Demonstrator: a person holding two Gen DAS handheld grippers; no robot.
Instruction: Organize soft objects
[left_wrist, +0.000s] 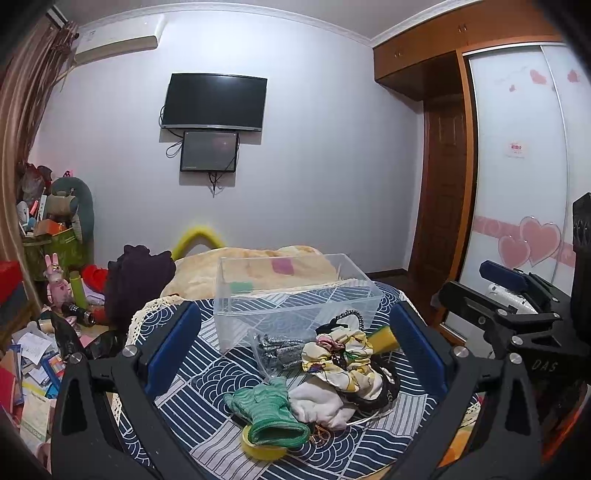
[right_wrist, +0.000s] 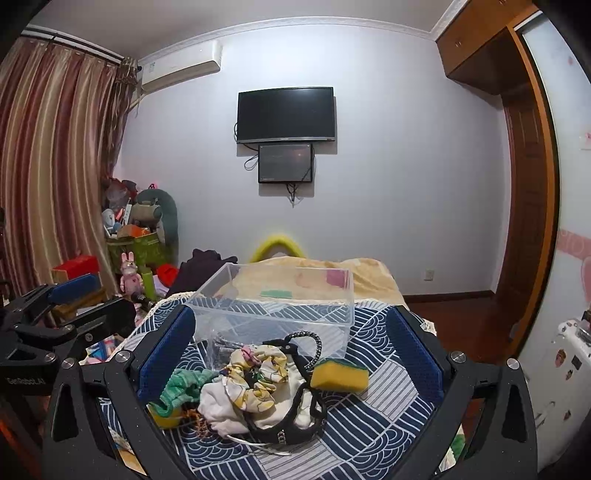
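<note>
A pile of soft things lies on a blue-and-white patterned cloth (left_wrist: 221, 369): a green knitted glove (left_wrist: 271, 413), a white cloth (left_wrist: 321, 404), a floral scrunchie (left_wrist: 341, 354), black bands (left_wrist: 384, 391) and a yellow sponge (right_wrist: 340, 376). A clear plastic box (left_wrist: 295, 295) stands just behind the pile, empty. My left gripper (left_wrist: 295, 354) is open and empty, held above the pile. My right gripper (right_wrist: 291, 350) is open and empty, also facing the pile (right_wrist: 258, 391) and the box (right_wrist: 273, 306).
A yellow tape roll (left_wrist: 258, 448) lies under the glove. A clear bag of dark items (left_wrist: 277, 350) sits by the box. A beige blanket (left_wrist: 258, 266) covers the bed behind. Clutter and toys (left_wrist: 55, 277) fill the floor at left. A wardrobe (left_wrist: 517, 166) stands at right.
</note>
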